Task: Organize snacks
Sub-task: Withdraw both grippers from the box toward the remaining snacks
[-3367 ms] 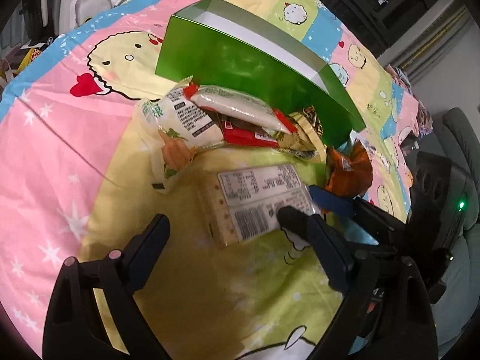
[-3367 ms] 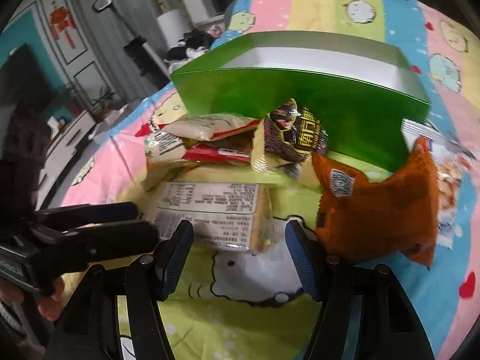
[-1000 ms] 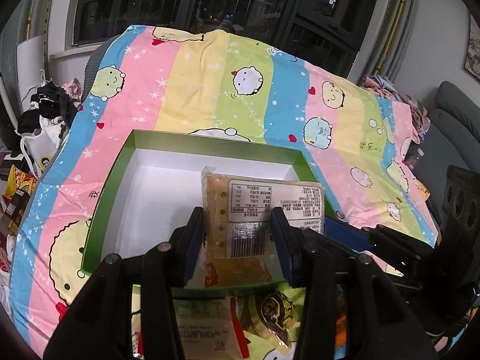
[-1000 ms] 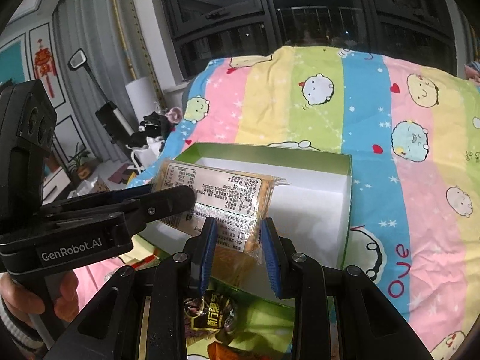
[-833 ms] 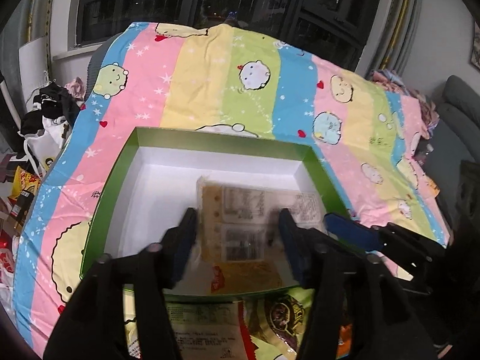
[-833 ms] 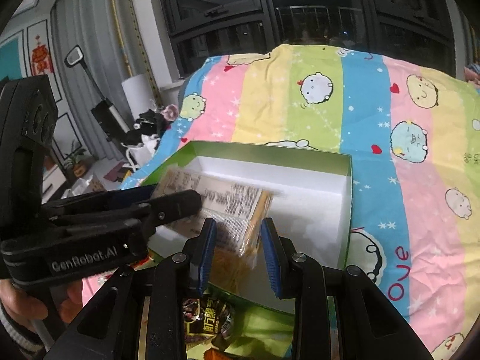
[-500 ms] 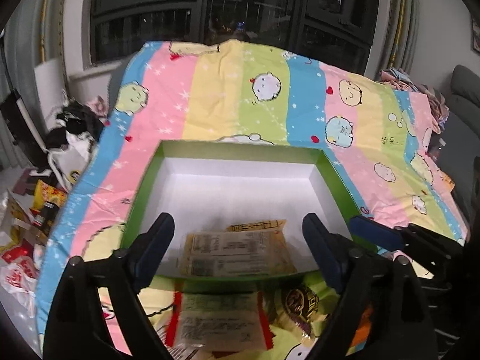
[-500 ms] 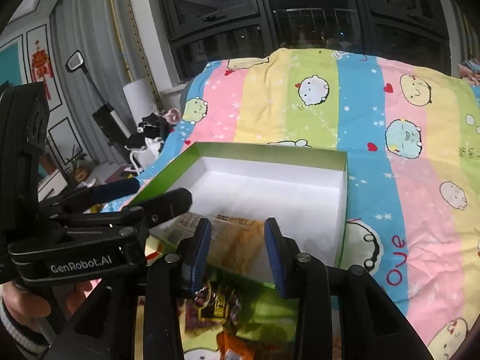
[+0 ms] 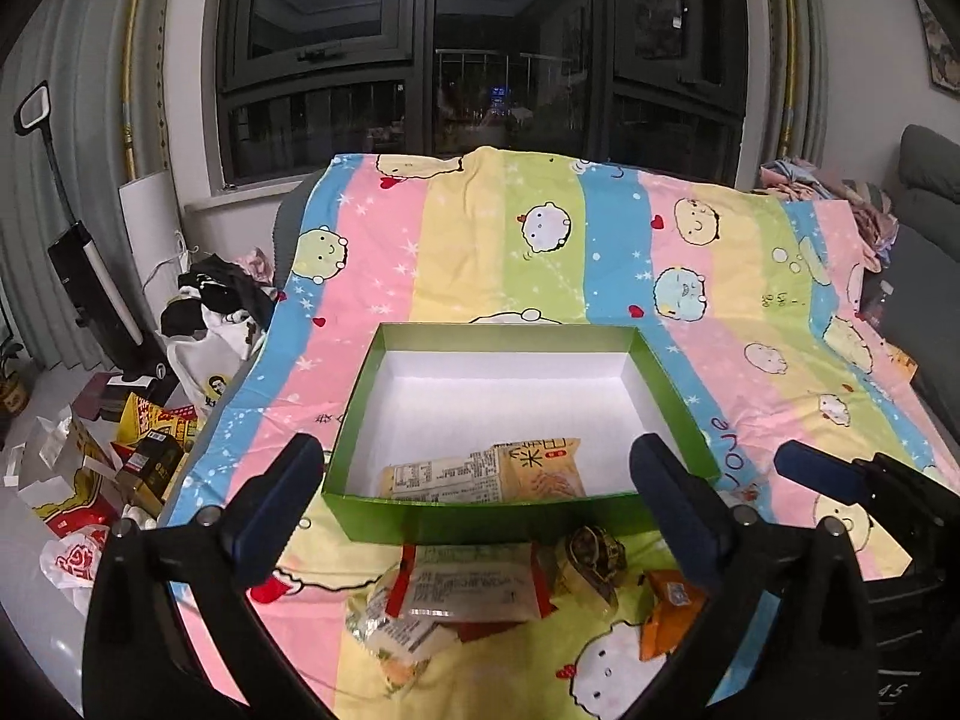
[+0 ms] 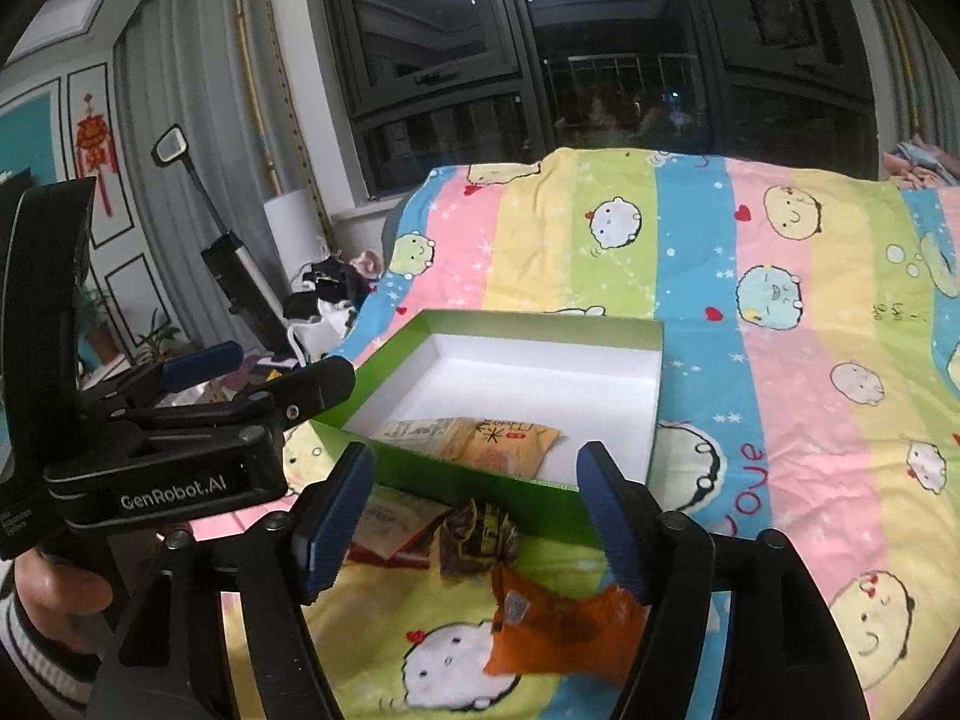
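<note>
Cracker packet (image 9: 480,474): lay flat inside the green box (image 9: 672,384), against its near wall, label side up; nothing touched it.
Green box: open-topped, white inside, rested on the striped cartoon bedsheet (image 9: 468,252); the rest of its floor was bare.
Loose snacks: lay on the sheet just outside the box's near wall: a red-edged clear packet (image 9: 468,591), a dark brown wrapper (image 9: 591,555), an orange packet (image 10: 558,630) to the right, and a pale green packet (image 9: 390,636) nearest.
Left gripper (image 9: 480,501): jaws had just been opening and stood wide apart, nothing between the pads; it hung over the box's near edge, clear of the packet.
Right gripper (image 10: 477,519): jaws had just been opening, stood apart and empty, over the loose snacks at the near wall.
Person's hand (image 10: 54,600): seen in the right wrist view at far left, gripping the left tool's handle; a striped cuff showed below.
Surroundings: dark windows (image 9: 480,60) beyond the bed; clutter on the floor (image 9: 90,468) to the left.
</note>
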The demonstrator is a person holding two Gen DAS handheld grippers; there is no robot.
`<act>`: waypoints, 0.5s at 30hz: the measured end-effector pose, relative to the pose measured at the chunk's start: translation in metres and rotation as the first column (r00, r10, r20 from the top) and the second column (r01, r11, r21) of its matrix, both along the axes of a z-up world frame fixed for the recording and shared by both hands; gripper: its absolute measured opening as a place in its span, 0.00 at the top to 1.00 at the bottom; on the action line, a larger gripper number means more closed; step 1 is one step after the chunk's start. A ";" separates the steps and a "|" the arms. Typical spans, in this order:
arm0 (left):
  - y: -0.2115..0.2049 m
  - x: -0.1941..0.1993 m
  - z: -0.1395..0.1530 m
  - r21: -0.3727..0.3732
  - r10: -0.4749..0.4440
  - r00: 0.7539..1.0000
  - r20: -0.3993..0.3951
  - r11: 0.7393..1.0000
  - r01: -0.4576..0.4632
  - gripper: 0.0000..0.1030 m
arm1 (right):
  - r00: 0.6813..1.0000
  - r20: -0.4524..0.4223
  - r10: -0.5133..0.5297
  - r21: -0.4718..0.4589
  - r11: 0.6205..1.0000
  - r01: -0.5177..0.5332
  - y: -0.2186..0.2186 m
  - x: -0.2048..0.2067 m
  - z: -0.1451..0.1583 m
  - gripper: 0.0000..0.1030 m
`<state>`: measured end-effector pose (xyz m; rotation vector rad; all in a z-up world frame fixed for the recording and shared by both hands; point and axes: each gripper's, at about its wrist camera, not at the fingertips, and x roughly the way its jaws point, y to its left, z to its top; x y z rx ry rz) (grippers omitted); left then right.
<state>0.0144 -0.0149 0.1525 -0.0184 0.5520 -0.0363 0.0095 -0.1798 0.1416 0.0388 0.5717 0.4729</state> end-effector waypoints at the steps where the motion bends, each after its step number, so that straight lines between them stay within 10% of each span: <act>1: 0.000 -0.003 0.001 -0.004 0.000 1.000 -0.001 1.000 0.000 0.01 | 1.000 -0.002 0.001 0.005 1.000 -0.001 -0.001 -0.004 0.002 0.31; 15: 0.040 -0.041 -0.017 -0.127 0.071 0.989 -0.129 0.988 -0.088 0.01 | 0.991 -0.092 -0.100 0.001 0.995 0.101 -0.048 -0.050 -0.013 0.31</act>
